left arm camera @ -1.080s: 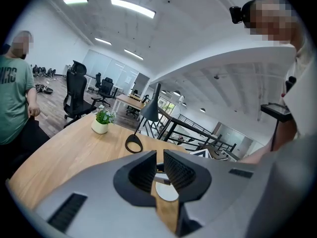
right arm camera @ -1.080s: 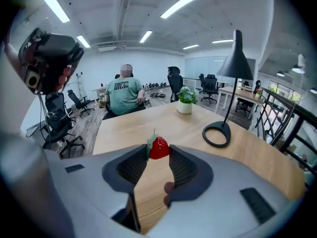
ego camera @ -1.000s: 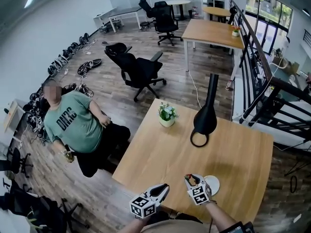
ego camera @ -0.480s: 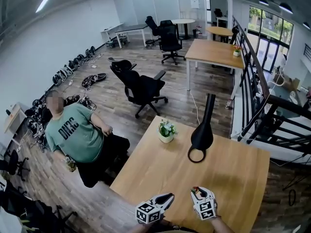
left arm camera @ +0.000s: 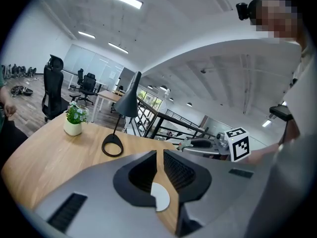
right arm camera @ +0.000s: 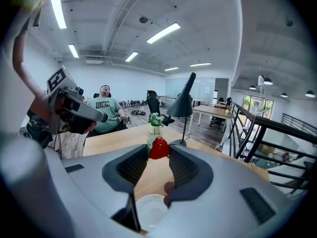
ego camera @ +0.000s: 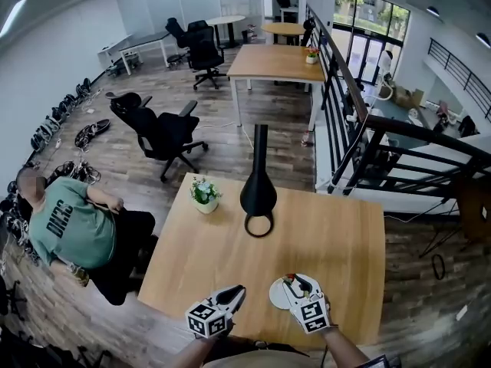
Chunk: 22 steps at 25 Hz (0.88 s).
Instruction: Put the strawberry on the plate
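A red strawberry (right arm camera: 158,148) with green leaves sits pinched between the tips of my right gripper (right arm camera: 158,151), which is shut on it. In the head view that gripper (ego camera: 295,281) hovers at the right rim of the small white plate (ego camera: 278,294), near the table's front edge, with the strawberry (ego camera: 290,278) at its tip. The plate (right arm camera: 151,209) shows below the jaws in the right gripper view. My left gripper (ego camera: 236,291) hangs left of the plate, its jaws together with nothing in them. Its tips (left arm camera: 157,155) meet in the left gripper view.
A black desk lamp (ego camera: 258,194) stands mid-table with its ring base toward me. A small potted plant (ego camera: 205,194) sits at the far left corner. A person in a green shirt (ego camera: 73,228) sits left of the wooden table (ego camera: 337,236). A black railing (ego camera: 360,136) runs to the right.
The head view has swung round. The plate, out of sight half a second ago, now shows just left of the right gripper's tips. The strawberry stays held.
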Each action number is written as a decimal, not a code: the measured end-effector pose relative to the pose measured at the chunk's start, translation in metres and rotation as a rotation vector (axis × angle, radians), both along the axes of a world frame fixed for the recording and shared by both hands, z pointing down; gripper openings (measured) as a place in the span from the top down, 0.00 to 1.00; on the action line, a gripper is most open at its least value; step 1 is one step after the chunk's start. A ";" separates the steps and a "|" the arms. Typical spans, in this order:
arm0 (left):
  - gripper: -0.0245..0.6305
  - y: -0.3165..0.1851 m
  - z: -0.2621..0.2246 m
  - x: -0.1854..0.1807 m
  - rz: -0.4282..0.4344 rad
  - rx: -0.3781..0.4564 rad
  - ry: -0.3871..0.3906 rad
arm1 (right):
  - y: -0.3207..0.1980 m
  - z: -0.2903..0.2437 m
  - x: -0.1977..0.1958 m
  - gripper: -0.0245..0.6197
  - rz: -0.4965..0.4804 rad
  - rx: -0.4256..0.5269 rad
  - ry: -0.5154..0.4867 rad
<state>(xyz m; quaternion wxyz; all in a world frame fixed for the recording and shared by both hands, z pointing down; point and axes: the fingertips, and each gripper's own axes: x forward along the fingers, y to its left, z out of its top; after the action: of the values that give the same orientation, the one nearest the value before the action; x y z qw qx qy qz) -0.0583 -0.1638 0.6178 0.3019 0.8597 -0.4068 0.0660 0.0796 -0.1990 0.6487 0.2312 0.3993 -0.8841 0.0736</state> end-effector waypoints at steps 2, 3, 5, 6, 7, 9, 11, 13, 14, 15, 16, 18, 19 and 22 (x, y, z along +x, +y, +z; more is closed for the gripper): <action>0.92 -0.005 0.001 0.009 0.019 0.003 0.000 | 0.000 -0.007 0.018 0.74 0.034 0.015 -0.002; 0.92 -0.006 0.000 0.012 0.028 0.006 0.000 | 0.001 -0.011 0.026 0.74 0.051 0.023 -0.002; 0.92 -0.010 -0.001 0.019 0.044 0.011 0.000 | 0.003 -0.018 0.042 0.74 0.082 0.037 -0.001; 0.92 -0.012 -0.001 0.021 0.052 0.013 0.000 | 0.004 -0.021 0.050 0.74 0.096 0.044 0.003; 0.92 -0.014 -0.001 0.024 0.060 0.015 -0.001 | 0.005 -0.023 0.057 0.74 0.109 0.051 0.008; 0.92 -0.016 -0.002 0.028 0.073 0.019 -0.003 | 0.008 -0.023 0.069 0.74 0.129 0.061 0.023; 0.92 -0.017 -0.002 0.030 0.083 0.023 -0.005 | 0.011 -0.023 0.080 0.74 0.148 0.063 0.038; 0.92 -0.015 -0.002 0.033 0.092 0.021 -0.007 | 0.017 -0.021 0.090 0.74 0.166 0.057 0.048; 0.92 -0.013 -0.001 0.034 0.095 0.018 -0.009 | 0.020 -0.018 0.095 0.74 0.175 0.051 0.051; 0.92 -0.012 0.002 0.035 0.099 0.014 -0.012 | 0.023 -0.015 0.099 0.74 0.183 0.046 0.054; 0.92 -0.012 0.005 0.036 0.102 0.010 -0.014 | 0.025 -0.010 0.103 0.74 0.189 0.040 0.059; 0.92 -0.013 0.016 0.039 0.105 0.001 -0.018 | 0.028 0.005 0.111 0.74 0.197 0.028 0.079; 0.92 -0.014 0.021 0.040 0.103 -0.002 -0.020 | 0.027 0.013 0.116 0.74 0.200 0.022 0.093; 0.92 -0.019 0.028 0.036 0.088 -0.007 -0.037 | 0.023 0.029 0.120 0.74 0.199 -0.009 0.123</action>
<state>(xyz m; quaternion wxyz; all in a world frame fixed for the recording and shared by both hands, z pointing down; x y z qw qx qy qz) -0.0218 -0.1825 0.6462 0.2942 0.8742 -0.3739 0.0966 0.1993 -0.1756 0.6780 0.2783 0.4880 -0.8238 0.0758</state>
